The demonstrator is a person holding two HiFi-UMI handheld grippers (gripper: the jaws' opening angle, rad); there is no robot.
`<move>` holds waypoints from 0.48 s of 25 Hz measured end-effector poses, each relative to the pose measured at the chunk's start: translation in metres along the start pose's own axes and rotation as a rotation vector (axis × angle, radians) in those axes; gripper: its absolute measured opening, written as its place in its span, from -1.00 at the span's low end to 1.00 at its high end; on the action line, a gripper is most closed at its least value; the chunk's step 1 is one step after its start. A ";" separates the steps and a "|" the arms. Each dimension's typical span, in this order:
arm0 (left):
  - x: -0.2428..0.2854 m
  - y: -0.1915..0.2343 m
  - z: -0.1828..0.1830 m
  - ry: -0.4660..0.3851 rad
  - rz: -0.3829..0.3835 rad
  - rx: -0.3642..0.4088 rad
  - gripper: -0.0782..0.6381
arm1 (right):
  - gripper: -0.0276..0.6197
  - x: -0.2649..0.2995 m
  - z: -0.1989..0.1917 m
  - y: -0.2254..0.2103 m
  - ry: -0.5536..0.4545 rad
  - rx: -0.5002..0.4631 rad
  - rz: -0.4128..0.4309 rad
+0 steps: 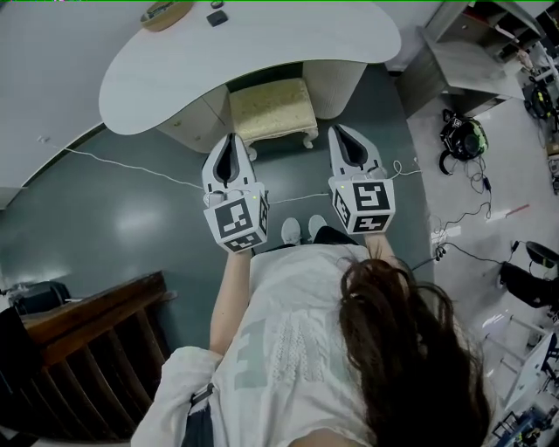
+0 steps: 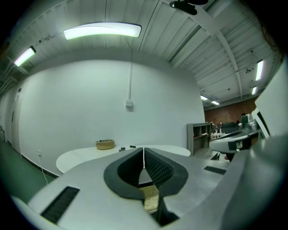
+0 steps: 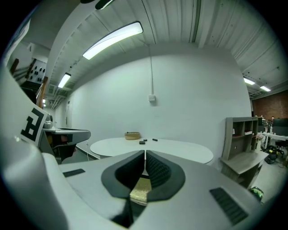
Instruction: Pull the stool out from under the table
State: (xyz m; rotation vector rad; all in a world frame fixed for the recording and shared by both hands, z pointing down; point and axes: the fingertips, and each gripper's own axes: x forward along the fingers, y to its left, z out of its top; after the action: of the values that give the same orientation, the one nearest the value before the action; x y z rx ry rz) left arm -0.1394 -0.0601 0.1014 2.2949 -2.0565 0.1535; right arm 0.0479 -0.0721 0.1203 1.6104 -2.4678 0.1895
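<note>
My left hand-held gripper [image 1: 231,140] and right hand-held gripper [image 1: 339,131] are both clenched shut, empty, side by side. The stool [image 1: 272,109] sits half tucked under the surface's [image 1: 175,61] near edge, just beyond their tips.

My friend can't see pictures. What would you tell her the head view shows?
A person holds the left tool and right tool, both shut and empty, pointing at a cream stool partly under a curved white table. A basket sits at the table's far edge.
</note>
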 end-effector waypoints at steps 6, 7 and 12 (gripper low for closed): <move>0.008 0.001 0.013 -0.019 0.032 -0.013 -0.70 | -0.82 0.010 0.004 -0.004 0.008 0.013 0.038; 0.008 0.002 0.013 -0.021 0.038 -0.007 -0.70 | -0.82 0.012 0.004 -0.005 0.010 0.001 0.038; 0.004 0.006 0.009 -0.008 0.063 -0.008 -0.70 | -0.81 0.015 0.004 -0.010 0.007 0.021 0.034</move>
State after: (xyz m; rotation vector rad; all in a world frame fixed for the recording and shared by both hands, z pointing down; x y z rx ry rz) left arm -0.1443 -0.0661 0.0926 2.2308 -2.1313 0.1386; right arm 0.0510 -0.0905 0.1202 1.5738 -2.4969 0.2261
